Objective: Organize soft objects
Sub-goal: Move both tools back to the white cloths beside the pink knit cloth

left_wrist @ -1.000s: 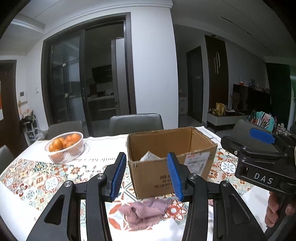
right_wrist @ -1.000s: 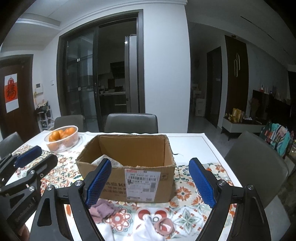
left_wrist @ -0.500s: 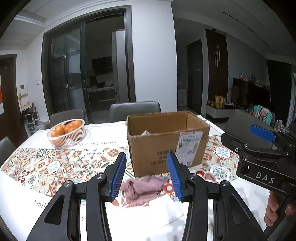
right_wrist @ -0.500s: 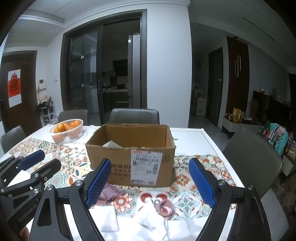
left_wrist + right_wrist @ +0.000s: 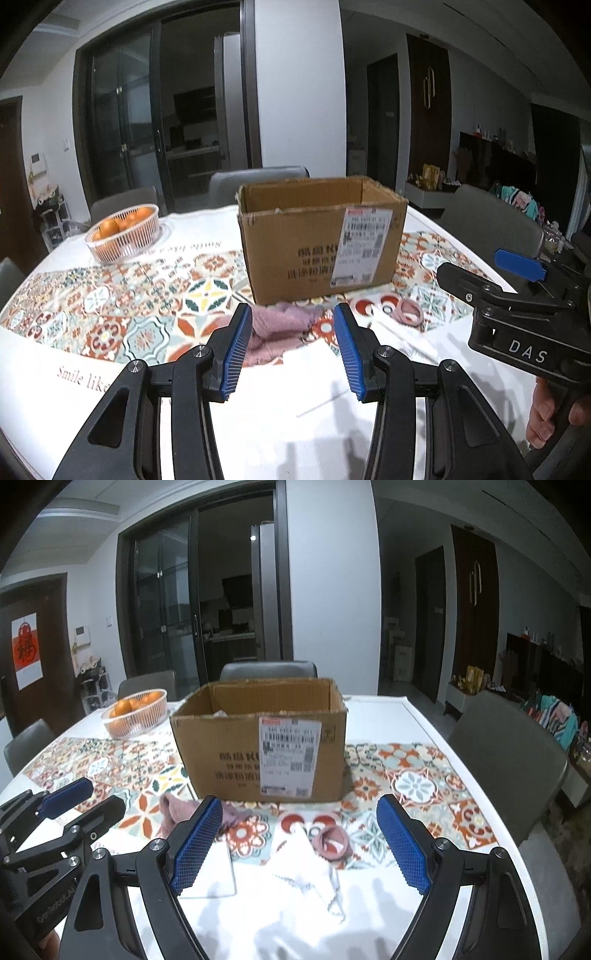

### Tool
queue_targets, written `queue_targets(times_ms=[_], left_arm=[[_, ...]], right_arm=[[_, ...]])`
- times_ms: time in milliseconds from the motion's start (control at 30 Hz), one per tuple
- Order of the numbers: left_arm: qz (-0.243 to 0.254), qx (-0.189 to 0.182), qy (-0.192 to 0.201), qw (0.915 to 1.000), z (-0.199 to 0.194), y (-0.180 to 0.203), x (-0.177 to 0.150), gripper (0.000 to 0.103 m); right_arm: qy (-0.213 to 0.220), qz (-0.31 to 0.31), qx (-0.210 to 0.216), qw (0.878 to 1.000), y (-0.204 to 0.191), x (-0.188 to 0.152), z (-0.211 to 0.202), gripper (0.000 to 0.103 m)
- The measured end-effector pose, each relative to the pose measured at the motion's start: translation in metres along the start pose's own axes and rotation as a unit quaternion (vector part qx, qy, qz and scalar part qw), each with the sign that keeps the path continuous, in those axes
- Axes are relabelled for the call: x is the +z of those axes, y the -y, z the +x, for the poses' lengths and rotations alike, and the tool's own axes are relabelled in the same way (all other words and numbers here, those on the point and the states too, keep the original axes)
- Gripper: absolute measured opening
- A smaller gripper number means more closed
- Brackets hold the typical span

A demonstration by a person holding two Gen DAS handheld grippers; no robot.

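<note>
Dim dining room, dark glass doors behind; you are working over a table [image 5: 424,716] dressed in a patterned tablecloth [image 5: 110,295], with a basket of oranges [image 5: 123,232] sitting at ten o'clock. An open cardboard box [image 5: 258,746] is standing at twelve o'clock, and something pale is showing just inside its left rim. You are holding the left gripper [image 5: 291,345] with its jaws parted and nothing between them, and the pink cloth [image 5: 275,328] is lying at twelve o'clock just beyond its blue pads [image 5: 236,350], touching the foot of the box. You are holding the right gripper [image 5: 299,843] spread wide, likewise carrying nothing, above a white cloth [image 5: 314,875] and a pink rolled item [image 5: 332,840] lying at twelve o'clock, in front of the box. Judged from this layout, the step in hand is picking up the pink cloth with the left tool. You are advised to be lowering until the pads are straddling the thickest bunched fold, closing fully, since thin fabric is liable to be slipping, and lifting clear of the box wall before carrying over the rim. Keep the two tools apart while doing so.
</note>
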State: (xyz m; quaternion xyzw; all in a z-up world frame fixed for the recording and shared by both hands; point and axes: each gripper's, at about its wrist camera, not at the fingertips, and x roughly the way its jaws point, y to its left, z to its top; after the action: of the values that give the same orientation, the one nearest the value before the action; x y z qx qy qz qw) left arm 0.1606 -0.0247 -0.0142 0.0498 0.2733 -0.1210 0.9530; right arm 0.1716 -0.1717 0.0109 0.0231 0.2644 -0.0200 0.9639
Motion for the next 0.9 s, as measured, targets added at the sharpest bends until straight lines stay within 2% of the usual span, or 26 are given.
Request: queue_targets(times_ms=[467, 900], left_arm=[[0.004, -0.009, -0.055, 0.9985, 0.031, 0.005, -0.027, 0.045], [0.001, -0.026, -0.111, 0.9934, 0.073, 0.013, -0.047, 0.045]], right_arm=[[-0.058, 0.006, 0.000, 0.998, 0.005, -0.030, 0.026, 0.087], [-0.111, 0.021, 0.003, 0.994, 0.017, -0.050, 0.064, 0.086]])
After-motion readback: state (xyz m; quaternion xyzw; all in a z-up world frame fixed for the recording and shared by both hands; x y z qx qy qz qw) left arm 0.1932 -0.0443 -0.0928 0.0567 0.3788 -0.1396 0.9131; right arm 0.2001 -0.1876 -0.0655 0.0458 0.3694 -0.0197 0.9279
